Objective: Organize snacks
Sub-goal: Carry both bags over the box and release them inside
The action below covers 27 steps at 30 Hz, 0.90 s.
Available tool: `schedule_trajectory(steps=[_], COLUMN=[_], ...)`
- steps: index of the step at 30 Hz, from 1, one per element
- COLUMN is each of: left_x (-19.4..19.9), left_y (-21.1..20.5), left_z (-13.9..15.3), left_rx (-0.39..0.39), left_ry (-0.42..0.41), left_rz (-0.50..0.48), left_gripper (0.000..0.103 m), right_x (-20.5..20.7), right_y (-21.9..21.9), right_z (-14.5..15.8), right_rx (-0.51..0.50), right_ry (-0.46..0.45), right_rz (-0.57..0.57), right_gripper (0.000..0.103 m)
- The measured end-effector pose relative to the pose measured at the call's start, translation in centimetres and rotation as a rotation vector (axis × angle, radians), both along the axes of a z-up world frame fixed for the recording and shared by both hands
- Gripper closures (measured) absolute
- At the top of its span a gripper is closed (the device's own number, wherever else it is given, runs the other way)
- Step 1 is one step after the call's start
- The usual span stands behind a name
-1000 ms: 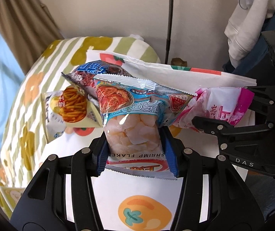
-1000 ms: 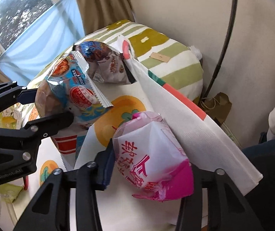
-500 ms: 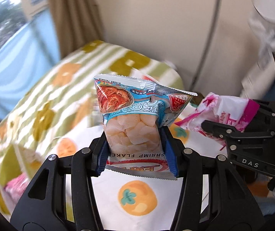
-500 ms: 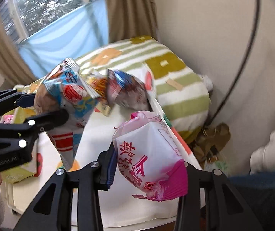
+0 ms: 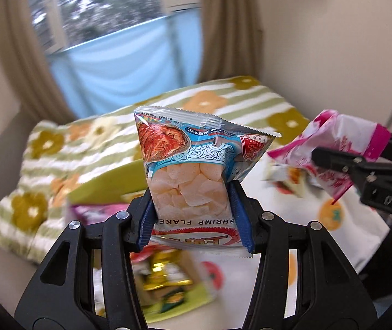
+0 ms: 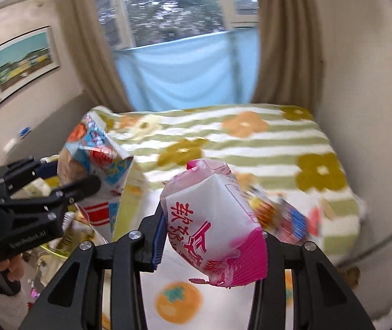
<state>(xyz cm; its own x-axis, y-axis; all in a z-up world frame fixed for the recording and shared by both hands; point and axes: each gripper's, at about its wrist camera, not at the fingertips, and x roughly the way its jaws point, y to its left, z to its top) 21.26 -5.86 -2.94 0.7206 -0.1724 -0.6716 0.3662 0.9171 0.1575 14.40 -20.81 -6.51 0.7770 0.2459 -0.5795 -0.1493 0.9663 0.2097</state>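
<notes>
Both grippers up over the table, each clamped on a snack bag.

Left gripper [image 5: 194,206] grips the shrimp bag [image 5: 196,170] by its sides, bag upright between the blue pads [image 5: 237,209], held above the tablecloth [image 5: 360,236]. Right gripper [image 6: 209,236] is clenched on the pink bag [image 6: 215,228], tilted, its pink end toward the camera. The two bags are near each other but apart. Below: blurred loose snacks [image 5: 165,280] on the cloth under the left gripper, more packets [image 6: 286,217] just right of the pink bag. Striped flower blanket [image 6: 250,143] lies behind the table, wall hard on its right, curtains [image 6: 281,44] and window [image 6: 174,8] at the far end. Open air ahead of both bags; table surface is cluttered.
</notes>
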Motion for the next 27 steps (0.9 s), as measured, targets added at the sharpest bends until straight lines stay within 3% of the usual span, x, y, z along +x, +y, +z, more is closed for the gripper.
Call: schedule_trajectory(steps=[10,18,20,21,22,27], left_x=[5.4,9.4,10.0,10.1,10.2,10.1], left_y=[13.2,19.0,19.5,19.6,19.8,21.0], left_z=[-1.7,-5.9,-6.7,-7.1,-7.5,-8.4], left_rx=[-0.044,-0.084,-0.065,-0.048,-0.039,-0.082], left_ry=[0.105,0.239,0.245,0.250,0.249,0.255], left_rz=[0.244,0.316,0.305,0.306,0.305,0.306], left_gripper=[0.056,0.055,0.043,0.019,0.003,0.002], right_x=[7.3,11.8,12.8,12.9,13.2,14.4], right_y=[11.1,17.5,18.7,18.9,19.3,20.7], right_z=[0.7,-0.9,-1.5,-1.7,-1.7,-2.8], right_rx=[0.010,0.008,0.005,0.004,0.002,-0.022], right_ry=[0.014,0.070,0.088,0.094,0.101,0.128], right_rz=[0.207,0.268,0.271,0.272,0.272,0.261], right_gripper=[0.066,0.066,0.066,0.066,0.066,0.066])
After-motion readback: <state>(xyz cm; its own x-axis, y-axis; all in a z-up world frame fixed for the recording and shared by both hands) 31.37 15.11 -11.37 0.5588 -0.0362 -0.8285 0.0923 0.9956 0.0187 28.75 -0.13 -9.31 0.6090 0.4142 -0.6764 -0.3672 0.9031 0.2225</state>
